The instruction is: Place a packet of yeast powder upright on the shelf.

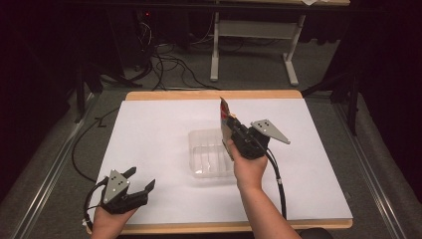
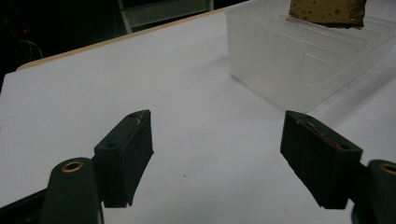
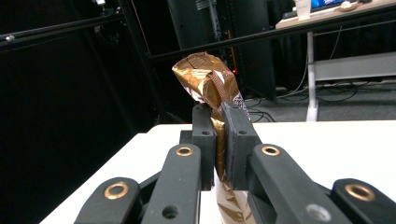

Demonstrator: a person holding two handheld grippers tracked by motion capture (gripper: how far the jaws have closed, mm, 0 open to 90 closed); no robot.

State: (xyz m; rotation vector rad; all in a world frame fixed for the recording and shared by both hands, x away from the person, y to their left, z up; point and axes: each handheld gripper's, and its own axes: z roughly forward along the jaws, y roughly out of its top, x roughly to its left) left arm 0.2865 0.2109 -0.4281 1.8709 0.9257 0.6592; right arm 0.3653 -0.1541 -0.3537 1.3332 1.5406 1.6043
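The right hand-held gripper is clamped on a gold wrapper, apparently just above the tray. Near the surface's front-left corner, well apart from the tray, the left hand-held gripper hangs open and empty.

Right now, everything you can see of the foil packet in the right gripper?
The foil packet is a flat, crinkled wrapper, shiny gold-brown with a silvery inner face and a reddish patch near its top. The right gripper has its jaws shut on its middle; the top end sticks up beyond them, folded and creased, and the lower end hangs below. In the high view it stands roughly upright, held in the air above the right edge of the clear plastic tray, apart from it.
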